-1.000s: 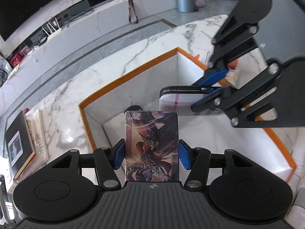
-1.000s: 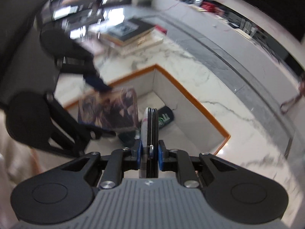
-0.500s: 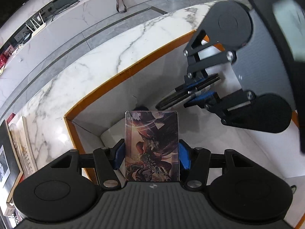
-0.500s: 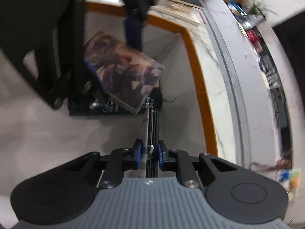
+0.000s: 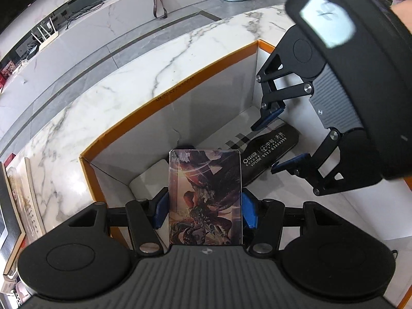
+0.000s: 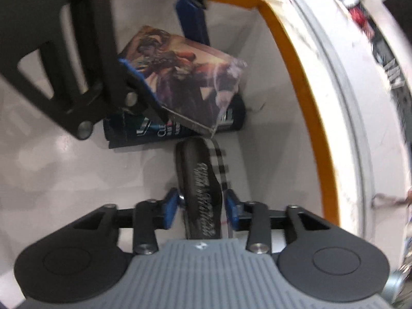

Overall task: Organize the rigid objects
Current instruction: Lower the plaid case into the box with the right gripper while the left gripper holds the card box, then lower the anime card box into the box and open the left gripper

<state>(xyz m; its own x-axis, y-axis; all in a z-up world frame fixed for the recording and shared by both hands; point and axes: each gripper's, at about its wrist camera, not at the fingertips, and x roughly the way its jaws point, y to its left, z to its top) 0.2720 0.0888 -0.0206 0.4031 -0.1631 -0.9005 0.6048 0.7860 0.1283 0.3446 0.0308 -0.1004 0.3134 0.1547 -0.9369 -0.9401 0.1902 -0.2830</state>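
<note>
Marble counter, orange-rimmed box [image 5: 164, 100]: left gripper [image 5: 204, 206] clamps an illustrated card box [image 5: 205, 200]; right gripper [image 6: 200, 206], jaws parted, straddles the black case [image 6: 199, 180], lengthwise toward twelve o'clock.

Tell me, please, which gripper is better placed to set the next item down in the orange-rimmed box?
Left. The left gripper is shut on the illustrated card box, held over the orange-rimmed box. The right gripper is open, its black case lying flat on the box floor between its fingers.
</note>
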